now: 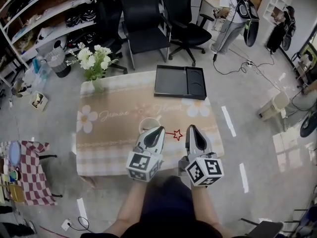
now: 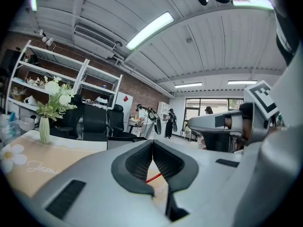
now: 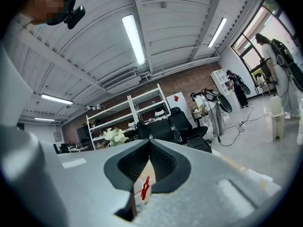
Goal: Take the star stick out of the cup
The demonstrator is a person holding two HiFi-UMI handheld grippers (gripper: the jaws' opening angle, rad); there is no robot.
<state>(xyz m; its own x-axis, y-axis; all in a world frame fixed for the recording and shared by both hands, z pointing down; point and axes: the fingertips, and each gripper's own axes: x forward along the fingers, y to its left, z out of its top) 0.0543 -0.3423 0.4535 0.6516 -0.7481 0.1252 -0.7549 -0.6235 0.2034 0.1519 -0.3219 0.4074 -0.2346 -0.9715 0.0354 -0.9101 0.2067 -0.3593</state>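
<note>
Two grippers held out side by side
The left gripper [image 1: 160, 129] and right gripper [image 1: 191, 128] point forward, fingers [image 2: 137, 162] pressed together.

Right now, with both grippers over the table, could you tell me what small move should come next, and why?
Probably open the right gripper: its fingers are shut and empty, and the star stick leans out of the cup with its red star just beside them, so they need to part before closing on it.
</note>
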